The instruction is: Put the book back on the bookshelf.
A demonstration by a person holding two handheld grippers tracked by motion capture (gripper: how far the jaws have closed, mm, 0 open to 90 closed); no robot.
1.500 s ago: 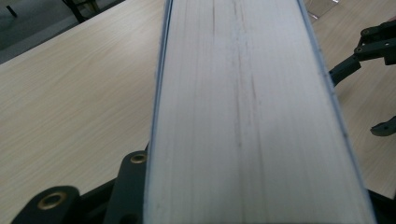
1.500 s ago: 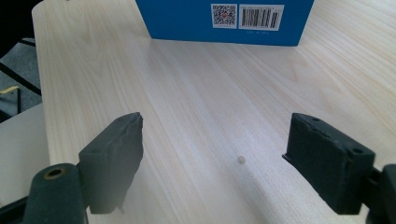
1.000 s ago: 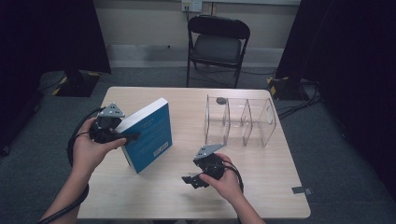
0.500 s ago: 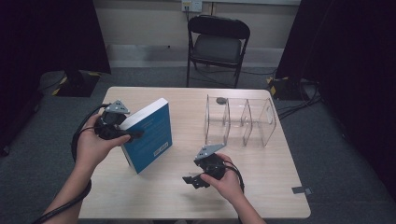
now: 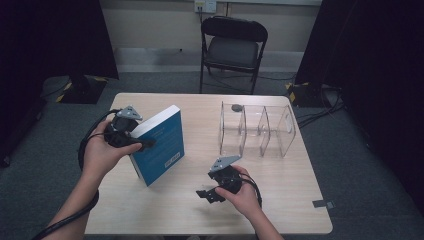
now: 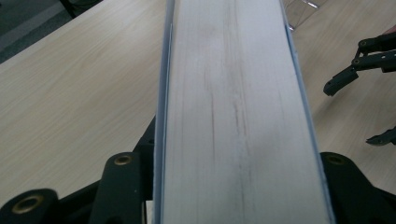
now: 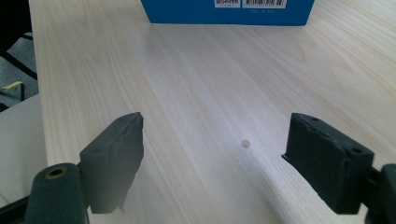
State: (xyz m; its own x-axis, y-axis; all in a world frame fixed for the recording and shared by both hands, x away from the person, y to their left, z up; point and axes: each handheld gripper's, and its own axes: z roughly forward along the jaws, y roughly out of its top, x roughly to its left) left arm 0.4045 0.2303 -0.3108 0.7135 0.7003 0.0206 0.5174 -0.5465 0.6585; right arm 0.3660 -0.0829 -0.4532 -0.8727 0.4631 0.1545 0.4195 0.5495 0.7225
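Note:
A thick blue book (image 5: 161, 144) stands on its edge on the wooden table (image 5: 280, 200), leaning slightly. My left gripper (image 5: 145, 144) clasps it from the left. In the left gripper view the white page edge (image 6: 233, 102) sits between the jaws, which lie against both covers. These jaws have just been opening, with the book still between them. My right gripper (image 5: 206, 194) hovers low over the table's near middle, open and empty. Its pads (image 7: 114, 158) stand wide apart, facing the book's blue cover (image 7: 224, 11). The right gripper (image 6: 357, 112) also appears at the right of the left gripper view.
A clear acrylic rack (image 5: 257, 131) with upright dividers stands at the table's back right, with a small dark round object (image 5: 236, 107) behind it. A black folding chair (image 5: 234, 45) stands beyond the far edge. A tiny speck (image 7: 244, 143) lies on the wood between the right jaws.
The left hand has edged slightly away from me with the book still upright in its jaws. The right hand has not moved.

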